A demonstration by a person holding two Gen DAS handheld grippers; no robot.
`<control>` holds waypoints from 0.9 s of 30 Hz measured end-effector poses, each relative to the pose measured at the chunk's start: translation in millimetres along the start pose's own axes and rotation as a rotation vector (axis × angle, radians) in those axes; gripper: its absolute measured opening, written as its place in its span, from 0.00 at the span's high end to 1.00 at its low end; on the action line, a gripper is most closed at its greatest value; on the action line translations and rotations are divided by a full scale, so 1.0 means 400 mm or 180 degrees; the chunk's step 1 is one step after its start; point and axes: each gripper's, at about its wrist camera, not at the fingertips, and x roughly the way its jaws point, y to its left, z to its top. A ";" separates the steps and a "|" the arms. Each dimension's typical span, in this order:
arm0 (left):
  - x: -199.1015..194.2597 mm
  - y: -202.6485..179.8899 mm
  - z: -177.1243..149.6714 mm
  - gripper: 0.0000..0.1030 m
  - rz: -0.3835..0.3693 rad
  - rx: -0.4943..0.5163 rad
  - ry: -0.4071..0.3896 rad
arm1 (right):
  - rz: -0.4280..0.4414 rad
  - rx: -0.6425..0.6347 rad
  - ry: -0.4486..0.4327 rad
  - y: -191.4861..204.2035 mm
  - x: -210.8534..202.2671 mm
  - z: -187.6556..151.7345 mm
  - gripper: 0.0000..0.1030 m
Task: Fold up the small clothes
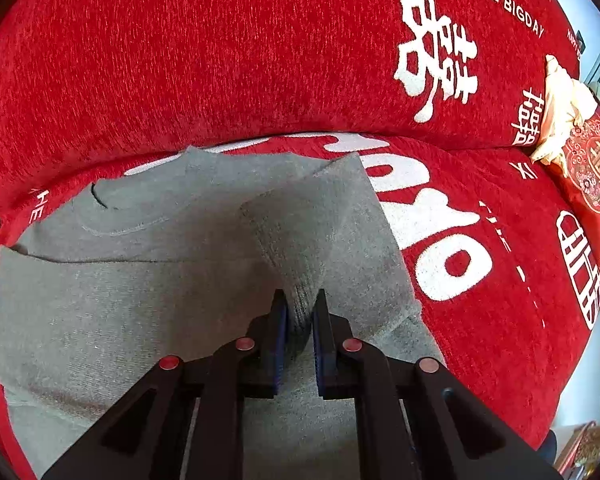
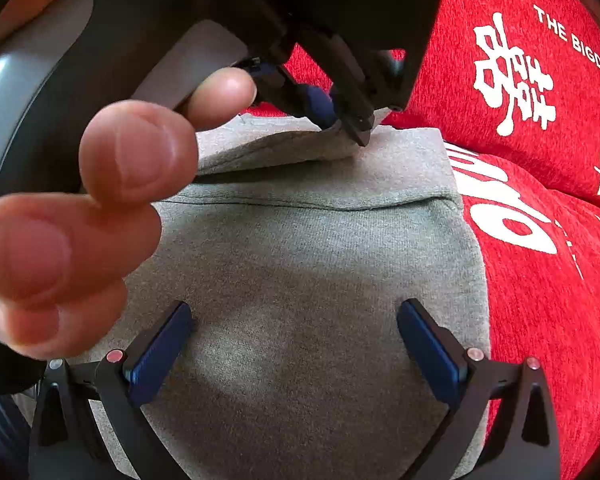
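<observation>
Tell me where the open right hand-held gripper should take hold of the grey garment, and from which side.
Probably the garment's free right edge, where it ends on the red sofa cover. Bring the right hand-held gripper, now open over flat cloth that offers nothing to pinch, in from the right, low. The left hand-held gripper already pinches a raised fold farther back.

Left wrist view: sits just behind the left gripper (image 1: 300, 304), looking forward and down, very close over the grey garment (image 1: 140, 300), toward the red sofa (image 1: 220, 60) backrest.

Right wrist view: sits behind the right gripper (image 2: 296, 320), close above the same garment (image 2: 300, 280), facing the backrest (image 2: 540, 180). The left hand (image 2: 80, 208) fills its near left.

Shared: garment, white lettering on the sofa cover, left gripper (image 2: 340, 120).
</observation>
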 end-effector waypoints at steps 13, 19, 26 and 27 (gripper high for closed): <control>0.043 -0.020 -0.011 0.46 0.0022 0.0215 0.0407 | 0.0023 0.0019 -0.0009 -0.006 0.002 0.002 0.00; 0.000 -0.004 -0.010 0.26 0.0166 0.0130 0.0052 | 0.0019 0.0015 -0.0009 -0.007 0.001 0.001 0.00; -0.048 0.087 -0.022 0.26 0.0114 -0.0112 -0.0068 | 0.0096 0.0065 -0.0011 -0.021 -0.005 0.004 0.01; -0.051 0.098 -0.028 0.26 0.0118 -0.0125 -0.0073 | 0.0144 0.0108 -0.0023 -0.027 -0.012 0.004 0.00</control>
